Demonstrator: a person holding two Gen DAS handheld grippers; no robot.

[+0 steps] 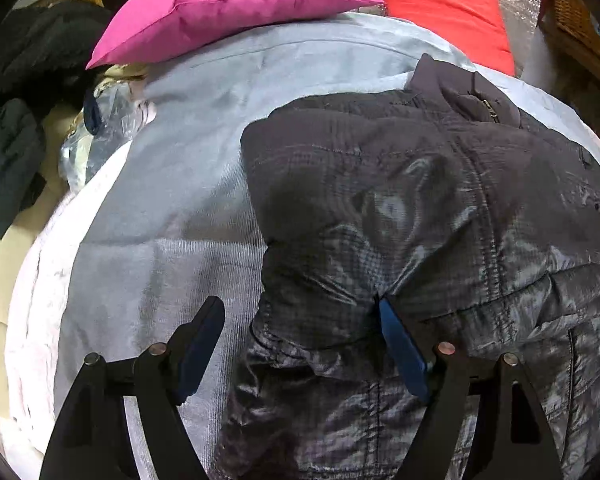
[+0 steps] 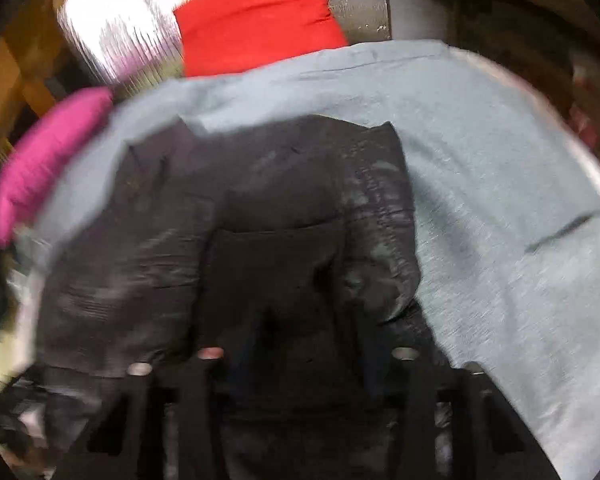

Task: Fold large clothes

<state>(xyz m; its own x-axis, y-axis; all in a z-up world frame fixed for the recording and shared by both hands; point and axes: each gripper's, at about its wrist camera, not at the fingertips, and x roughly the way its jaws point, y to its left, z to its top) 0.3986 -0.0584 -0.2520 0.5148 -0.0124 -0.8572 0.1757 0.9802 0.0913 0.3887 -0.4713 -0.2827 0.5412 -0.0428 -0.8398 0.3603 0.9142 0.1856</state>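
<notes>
We look down along two hand-held grippers at a dark quilted puffer jacket (image 1: 440,208) spread on a pale grey-blue sheet (image 1: 188,128) that covers the bed. The jacket lies on the right half of the left wrist view, its shiny stitched panels rumpled, its collar and a small zip pull toward the far side.

Our left gripper (image 1: 300,344) stands wide open. Its two blue-padded fingers (image 1: 404,352) straddle the near left edge of the jacket: the right finger rests against a fold of the dark fabric, and the left finger hangs over the bare sheet. Nothing is clamped between them.

The right wrist view is badly blurred. The jacket (image 2: 260,220) fills its middle, with the sheet (image 2: 500,200) showing to the right and beyond. Our right gripper (image 2: 304,344) is a dark smear low in the picture, set against the jacket; we cannot tell whether it is open, closed, or gripping the fabric.

At the far edge of the bed a magenta cushion (image 1: 220,8) lies on the sheet to the left, and a red cushion (image 1: 448,8) sits to the right against a silvery reflective panel (image 2: 116,28). Both cushions are well apart from the jacket. To the left of the bed, in the left wrist view, we see a heap of dark clothing (image 1: 20,120) and some crumpled clear plastic (image 1: 96,136) beside the sheet's edge.
</notes>
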